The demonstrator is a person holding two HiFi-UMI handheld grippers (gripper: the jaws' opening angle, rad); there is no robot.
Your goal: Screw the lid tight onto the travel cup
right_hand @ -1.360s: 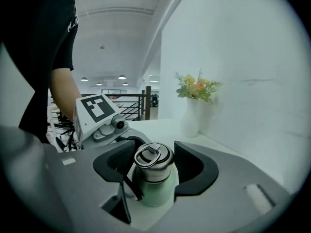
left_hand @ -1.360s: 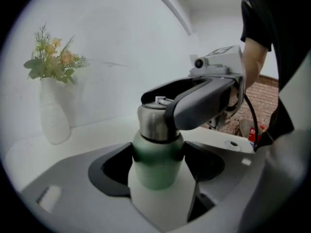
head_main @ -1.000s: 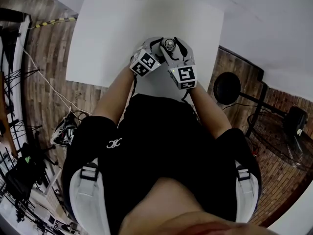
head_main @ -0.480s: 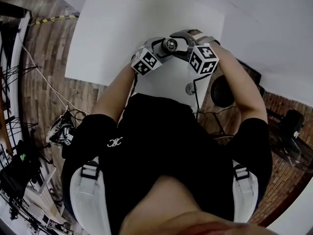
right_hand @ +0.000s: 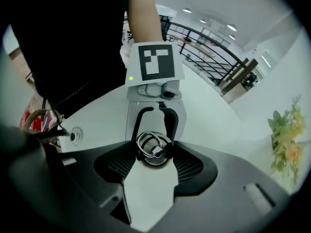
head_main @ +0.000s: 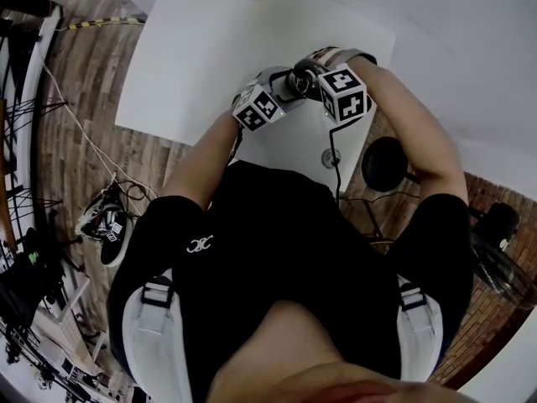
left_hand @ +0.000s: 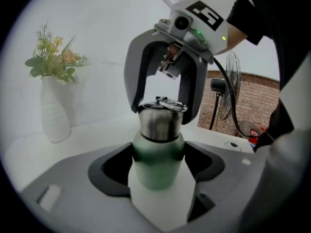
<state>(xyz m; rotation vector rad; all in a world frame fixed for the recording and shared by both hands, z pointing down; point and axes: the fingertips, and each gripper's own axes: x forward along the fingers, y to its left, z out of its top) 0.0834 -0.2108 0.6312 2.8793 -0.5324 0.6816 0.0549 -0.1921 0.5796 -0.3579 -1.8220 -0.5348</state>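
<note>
A green travel cup [left_hand: 156, 164] with a steel lid [left_hand: 160, 120] stands upright over the white table [head_main: 210, 49]. My left gripper [left_hand: 158, 155] is shut on its green body, one dark pad on each side. From above, my right gripper [left_hand: 163, 111] points steeply down over the lid [right_hand: 153, 151]. Its jaws have just been closing with the lid between them, and the pads now touch the lid's rim on both sides. In the head view both marker cubes flank the lid [head_main: 299, 81]. From the right gripper view the cup body is hidden under the lid.
A white vase of flowers [left_hand: 53, 106] stands on the table beyond the cup. A cable grommet [head_main: 329, 158] sits near the table's near edge by the person. A standing fan [left_hand: 233, 91] and a brick wall lie past the table's right side.
The right gripper swung from the near side of the lid round to its right and rolled at the wrist, sinking slightly. The left gripper and the cup stayed put.
</note>
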